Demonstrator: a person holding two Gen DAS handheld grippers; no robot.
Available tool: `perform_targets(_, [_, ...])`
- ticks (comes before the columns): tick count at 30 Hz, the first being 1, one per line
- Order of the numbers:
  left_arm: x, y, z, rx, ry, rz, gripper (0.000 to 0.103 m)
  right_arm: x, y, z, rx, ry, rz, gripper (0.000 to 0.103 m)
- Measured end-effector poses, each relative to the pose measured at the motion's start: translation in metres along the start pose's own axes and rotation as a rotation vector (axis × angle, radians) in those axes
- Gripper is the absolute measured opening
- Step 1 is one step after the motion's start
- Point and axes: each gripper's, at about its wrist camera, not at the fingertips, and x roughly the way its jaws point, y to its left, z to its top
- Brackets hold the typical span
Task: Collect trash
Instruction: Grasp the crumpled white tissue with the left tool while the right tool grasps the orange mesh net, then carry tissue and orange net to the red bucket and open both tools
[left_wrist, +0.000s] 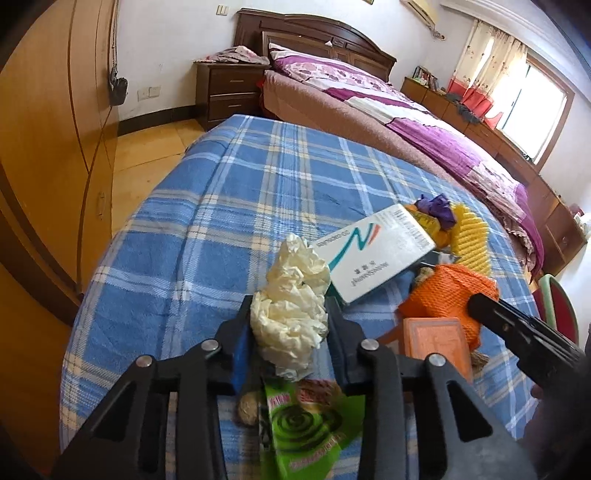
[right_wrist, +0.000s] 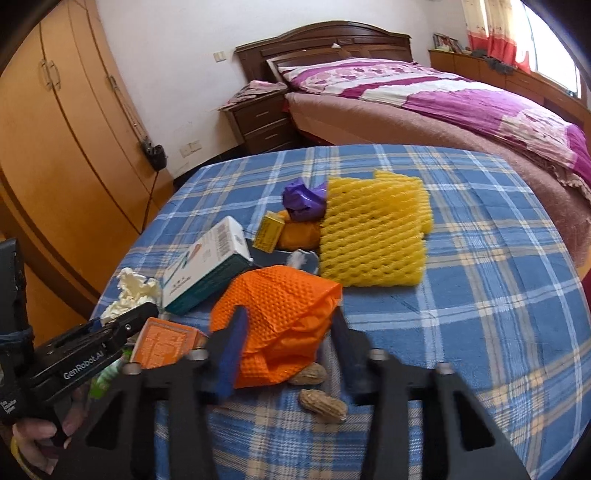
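Note:
Trash lies on a blue plaid cloth (left_wrist: 229, 206). My left gripper (left_wrist: 290, 306) is shut on a crumpled white tissue (left_wrist: 291, 295); the tissue also shows in the right wrist view (right_wrist: 129, 295). My right gripper (right_wrist: 288, 321) is open, its fingers on either side of an orange foam net (right_wrist: 280, 314), which also shows in the left wrist view (left_wrist: 447, 295). Nearby lie a white box (left_wrist: 376, 251), a small orange box (left_wrist: 436, 343), a green mosquito-coil packet (left_wrist: 306, 424), a yellow foam net (right_wrist: 373, 236), a purple wrapper (right_wrist: 304, 199), a small yellow box (right_wrist: 267, 230) and peanut shells (right_wrist: 323, 404).
A bed with a purple quilt (left_wrist: 424, 122) stands behind the table. A wooden wardrobe (left_wrist: 48, 155) is on the left, a dark nightstand (left_wrist: 229, 92) by the bed. A low cabinet under the window (left_wrist: 517, 158) is at the right.

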Motion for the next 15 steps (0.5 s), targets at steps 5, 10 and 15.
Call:
perform_targets(5, [-0.017, -0.003, -0.004, 0.000, -0.029, -0.008, 0.035, -0.017, 0.000, 0.002, 0.013, -0.035, 0.024, 0.010])
perform_targets(10, [-0.038, -0.007, -0.004, 0.001, -0.063, -0.014, 0.035, -0.037, -0.003, 0.002, 0.028, -0.087, 0.038, 0.005])
perform_targets(15, [-0.058, -0.016, -0.002, 0.014, -0.098, -0.024, 0.035, -0.065, -0.004, 0.004, 0.036, -0.152, 0.048, 0.004])
